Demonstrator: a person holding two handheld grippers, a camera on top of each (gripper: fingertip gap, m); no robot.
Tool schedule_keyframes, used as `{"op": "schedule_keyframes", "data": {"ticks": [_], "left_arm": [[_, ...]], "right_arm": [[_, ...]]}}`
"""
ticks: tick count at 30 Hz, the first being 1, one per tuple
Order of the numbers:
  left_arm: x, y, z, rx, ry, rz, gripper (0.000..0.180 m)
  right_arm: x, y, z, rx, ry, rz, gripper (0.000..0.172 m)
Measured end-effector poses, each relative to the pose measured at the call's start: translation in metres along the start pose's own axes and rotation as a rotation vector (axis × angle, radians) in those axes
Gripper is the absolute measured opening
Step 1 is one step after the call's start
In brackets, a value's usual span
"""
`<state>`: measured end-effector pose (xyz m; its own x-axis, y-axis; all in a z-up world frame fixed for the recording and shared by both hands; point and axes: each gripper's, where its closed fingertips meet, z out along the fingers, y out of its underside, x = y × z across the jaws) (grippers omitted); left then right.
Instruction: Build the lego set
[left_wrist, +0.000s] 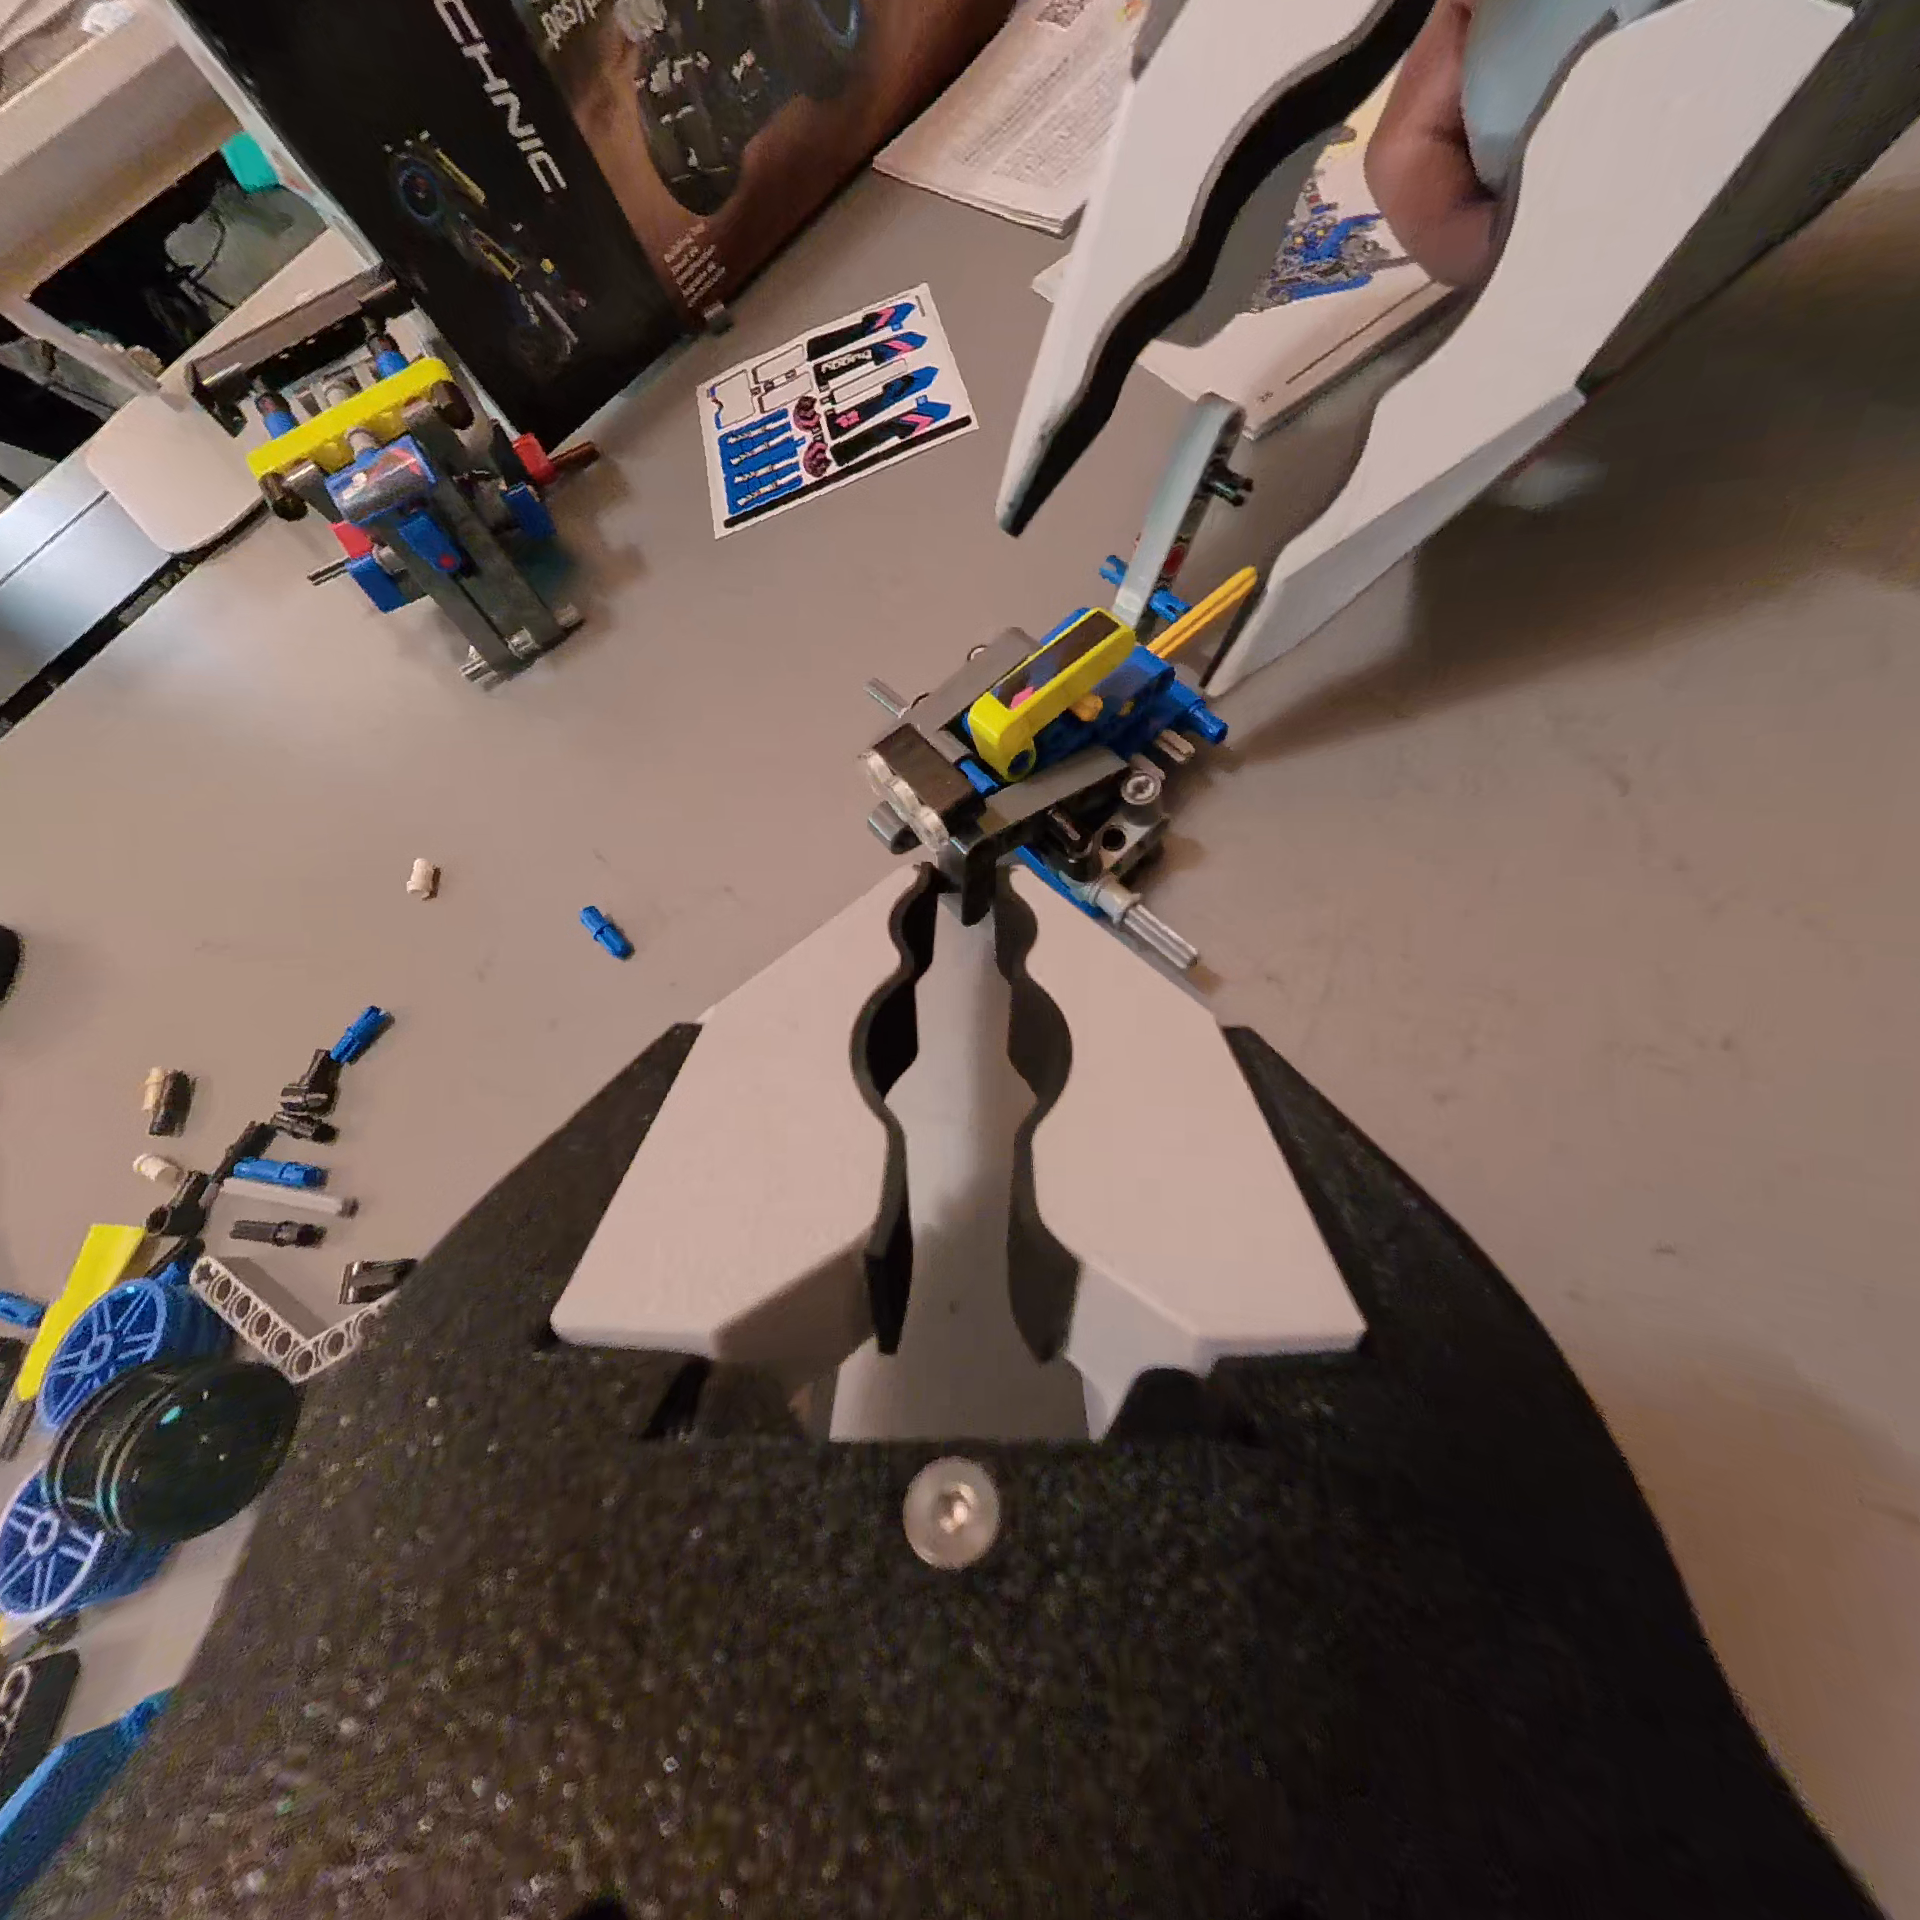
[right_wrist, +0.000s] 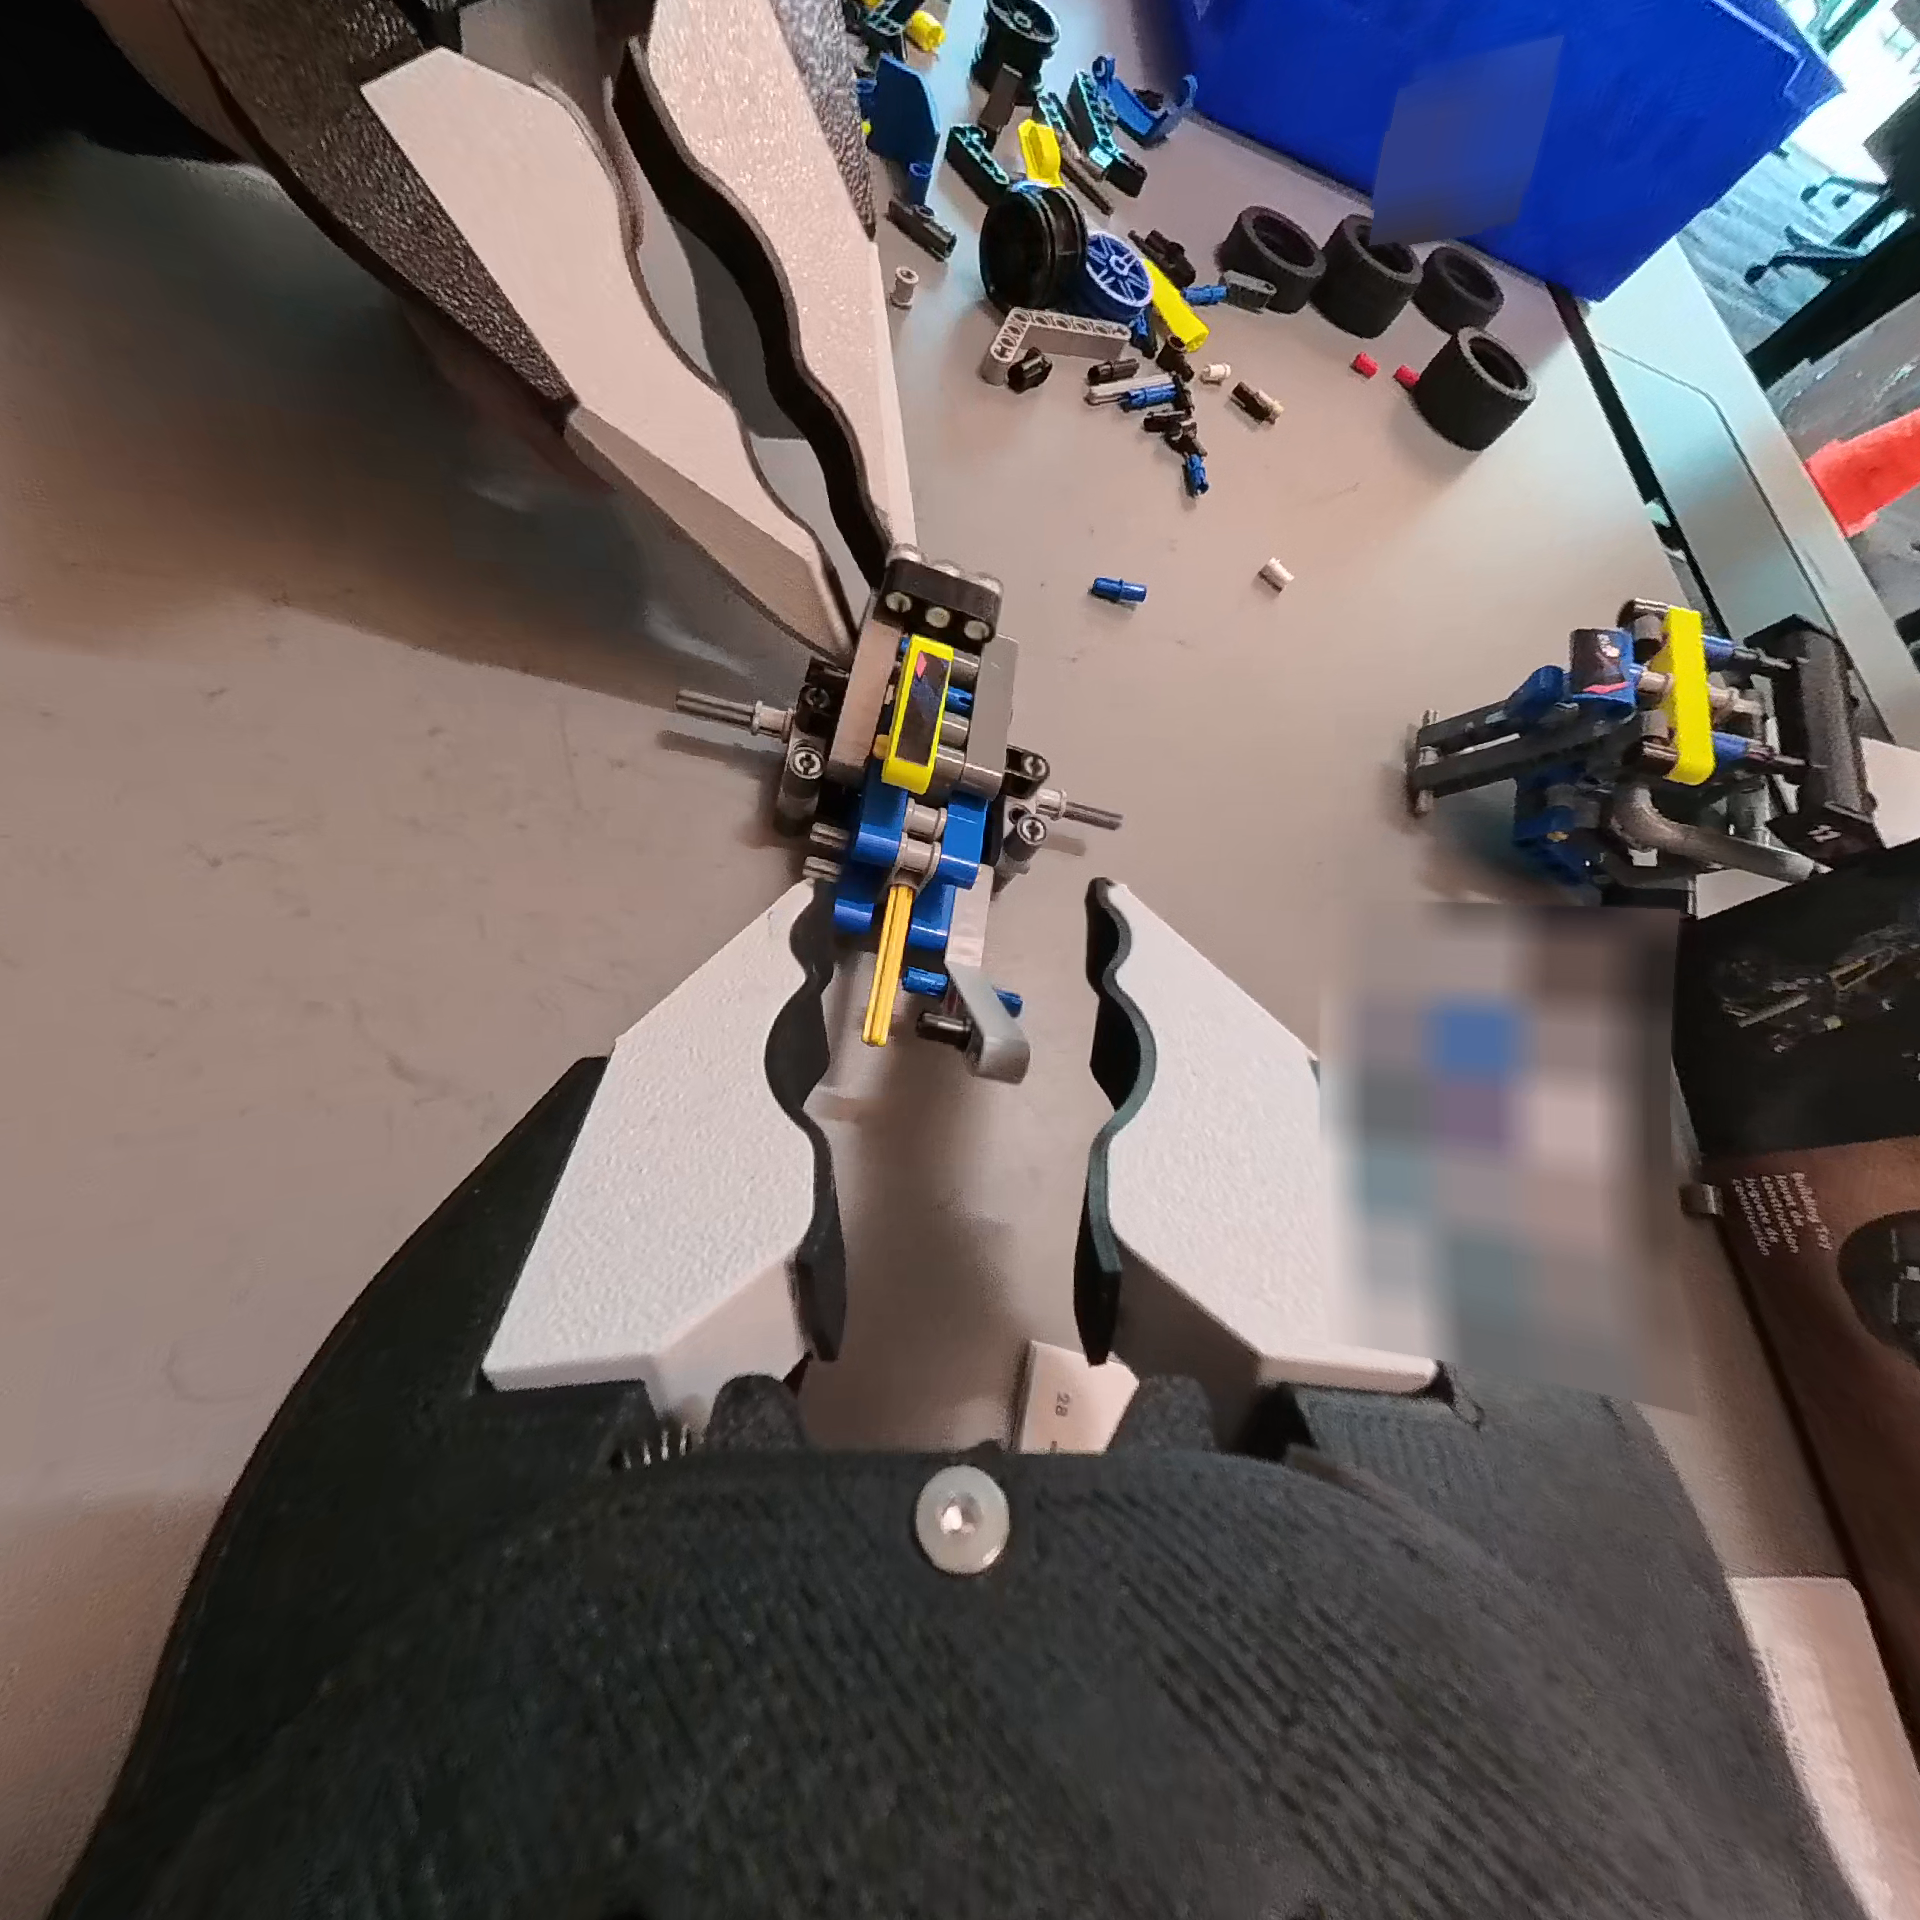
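A small brick assembly (left_wrist: 1039, 727) of blue, grey and black beams with a yellow panel on top lies on the grey table (left_wrist: 520, 779). My left gripper (left_wrist: 964, 883) is shut on a dark beam at the assembly's near end. In the right wrist view it reaches in from the upper left (right_wrist: 878, 582) and meets the black end of the assembly (right_wrist: 914, 748). My right gripper (right_wrist: 951, 899) is open. The yellow axle (right_wrist: 888, 966) and a light grey beam (right_wrist: 987, 1023) at the assembly's other end lie between its fingers, which do not press on them. In the left wrist view it comes in from the upper right (left_wrist: 1117, 603).
A larger brick assembly (left_wrist: 405, 488) (right_wrist: 1662, 748) stands apart. A sticker sheet (left_wrist: 831, 416), a dark box (left_wrist: 468, 156) and booklets (left_wrist: 1039, 114) lie behind. Loose pins (left_wrist: 606, 930), wheels (left_wrist: 166, 1444), black tyres (right_wrist: 1371, 260) and a blue bin (right_wrist: 1507, 104) sit to one side. The gap from one gripper's tips to the other's is roughly 6 cm.
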<state>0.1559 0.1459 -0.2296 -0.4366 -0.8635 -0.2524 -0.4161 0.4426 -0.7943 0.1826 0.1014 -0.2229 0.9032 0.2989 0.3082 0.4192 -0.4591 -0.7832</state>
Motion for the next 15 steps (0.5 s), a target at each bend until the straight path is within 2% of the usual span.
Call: {"op": "schedule_keyframes", "data": {"ticks": [8, 15], "left_arm": [[-0.0009, 0.002, 0.0024, -0.023, -0.011, -0.024, 0.007], [-0.0049, -0.0027, 0.0001, 0.013, 0.051, -0.2, 0.007]], "right_arm": [[-0.0005, 0.0007, 0.0019, -0.011, 0.003, -0.011, 0.047], [-0.0019, -0.0053, 0.0032, 0.01, 0.002, -0.019, 0.046]]}}
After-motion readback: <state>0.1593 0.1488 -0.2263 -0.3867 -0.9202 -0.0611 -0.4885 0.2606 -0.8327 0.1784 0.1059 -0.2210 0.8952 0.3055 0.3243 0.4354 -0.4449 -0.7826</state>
